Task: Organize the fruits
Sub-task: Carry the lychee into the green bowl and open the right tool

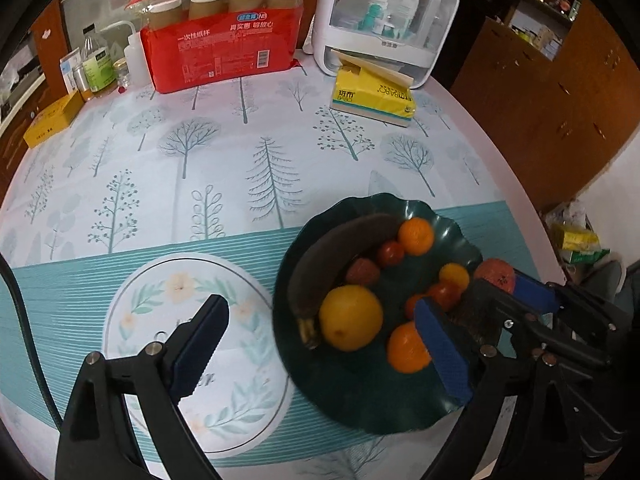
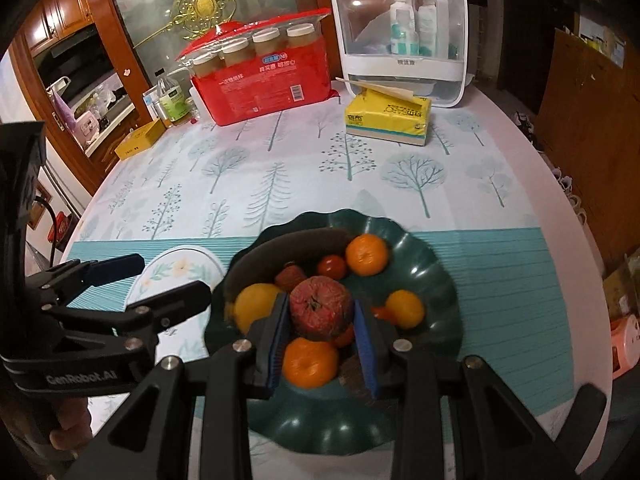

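A dark green scalloped plate (image 2: 436,280) (image 1: 404,412) holds a blackened banana (image 1: 336,248), a yellow orange (image 1: 350,316), tangerines (image 2: 366,254), small red tomatoes (image 2: 332,266) and a lychee-like red fruit (image 1: 362,272). My right gripper (image 2: 322,320) is shut on a wrinkled red apple (image 2: 320,312) just above the plate's middle; it also shows in the left wrist view (image 1: 496,274). My left gripper (image 1: 320,340) is open and empty, its left finger (image 1: 200,340) over the tablecloth, its right finger (image 1: 440,348) over the plate.
At the table's back stand a red pack of paper cups (image 1: 224,48), a white lidded storage box (image 1: 384,20), a yellow tissue pack (image 1: 374,98), bottles (image 1: 96,64) and a yellow box (image 1: 52,118). The round table's edge curves along the right.
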### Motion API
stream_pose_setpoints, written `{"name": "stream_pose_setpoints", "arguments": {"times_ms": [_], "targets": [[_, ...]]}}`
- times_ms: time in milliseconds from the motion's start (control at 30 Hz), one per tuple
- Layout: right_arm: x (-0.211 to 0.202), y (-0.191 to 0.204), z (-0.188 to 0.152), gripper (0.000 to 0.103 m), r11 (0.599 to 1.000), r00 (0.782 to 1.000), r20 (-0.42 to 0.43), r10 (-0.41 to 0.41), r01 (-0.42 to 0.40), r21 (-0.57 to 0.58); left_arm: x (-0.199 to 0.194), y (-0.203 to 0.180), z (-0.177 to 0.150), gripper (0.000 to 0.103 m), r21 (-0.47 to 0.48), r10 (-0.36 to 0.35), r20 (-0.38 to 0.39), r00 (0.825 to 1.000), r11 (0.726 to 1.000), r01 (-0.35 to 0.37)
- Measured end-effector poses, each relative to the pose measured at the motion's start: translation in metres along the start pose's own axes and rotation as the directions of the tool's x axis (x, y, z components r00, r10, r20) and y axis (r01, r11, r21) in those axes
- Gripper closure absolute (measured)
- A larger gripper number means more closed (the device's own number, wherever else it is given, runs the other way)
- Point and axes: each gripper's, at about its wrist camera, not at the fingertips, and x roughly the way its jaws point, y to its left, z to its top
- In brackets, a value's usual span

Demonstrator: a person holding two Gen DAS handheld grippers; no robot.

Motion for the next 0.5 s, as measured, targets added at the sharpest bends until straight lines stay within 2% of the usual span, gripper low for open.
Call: {"name": "stream_pose_setpoints", "arguments": {"times_ms": [233, 500], "targets": [[0.03, -0.022, 0.001, 0.071, 1.0, 0.998, -0.053, 0.016, -0.015, 0.012, 0.015, -0.006, 0.003, 0.008, -0.03, 0.0, -0.018, 1.0, 1.0, -0.001], [0.054, -0.026, -0.004, 0.07, 1.0, 0.995, -0.1, 0.018, -0.019, -0.004, 0.029, -0.01, -0.003, 0.006, -0.031, 0.022, -0.042, 0.999, 0.999, -0.023]]}}
